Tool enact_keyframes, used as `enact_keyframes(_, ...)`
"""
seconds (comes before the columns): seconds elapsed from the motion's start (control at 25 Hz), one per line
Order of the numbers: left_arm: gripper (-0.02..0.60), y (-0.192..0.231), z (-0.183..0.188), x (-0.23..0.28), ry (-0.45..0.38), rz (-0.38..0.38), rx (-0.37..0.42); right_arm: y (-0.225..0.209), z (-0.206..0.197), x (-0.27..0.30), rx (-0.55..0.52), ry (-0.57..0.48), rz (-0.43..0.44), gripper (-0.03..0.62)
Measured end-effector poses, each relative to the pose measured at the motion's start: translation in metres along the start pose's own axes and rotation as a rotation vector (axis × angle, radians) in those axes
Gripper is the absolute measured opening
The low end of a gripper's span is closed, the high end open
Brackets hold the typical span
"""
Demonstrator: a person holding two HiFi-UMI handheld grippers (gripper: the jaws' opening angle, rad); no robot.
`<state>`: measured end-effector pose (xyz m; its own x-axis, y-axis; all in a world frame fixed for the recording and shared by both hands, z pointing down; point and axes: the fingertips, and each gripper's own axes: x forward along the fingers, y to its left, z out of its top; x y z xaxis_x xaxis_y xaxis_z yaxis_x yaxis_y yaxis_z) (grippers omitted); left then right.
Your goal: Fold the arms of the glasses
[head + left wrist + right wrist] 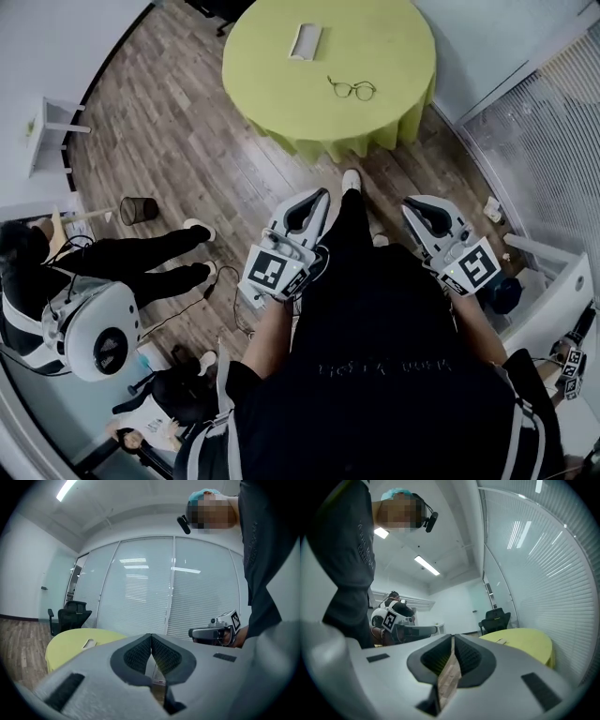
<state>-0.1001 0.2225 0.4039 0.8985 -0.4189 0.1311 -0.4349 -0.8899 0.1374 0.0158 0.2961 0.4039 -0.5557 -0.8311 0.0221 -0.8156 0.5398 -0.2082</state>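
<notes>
Head view: glasses (352,89) lie on the round yellow-green counter (272,66), near its front edge, with a pale flat object (306,41) farther back, well apart from them. Whether the arms are spread is too small to tell. The left gripper (309,208) and right gripper (429,214) hang at waist level over the wooden floor, well short of the counter. Judgement: task not started; the step in hand is the approach. Left gripper view: fingers (136,656) pressed together at the tips, nothing between them; the counter shows low at left. Right gripper view: fingers (471,657) likewise closed on nothing; floor shows through the slit below them. Advice: step up to the counter and open both pairs of fingers before reaching. Pin the frame lightly by the bridge or one rim with one gripper. Push each arm inward near its hinge with the other, slowly, since the thin wire frame likely slides on the cloth.
</notes>
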Motion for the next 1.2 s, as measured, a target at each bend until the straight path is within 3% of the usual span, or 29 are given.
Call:
enact_keyframes(0.4, 0.018, 0.079, 0.011, 0.049, 0.004, 0.002, -0.048, -0.061, 0.002, 0.061, 0.019, 0.082, -0.003, 0.037)
enact_keyframes(1.2, 0.018, 0.209, 0.026, 0.128, -0.016, -0.124, -0.11, -0.145, 0.013, 0.195, 0.009, 0.151, -0.039, 0.038)
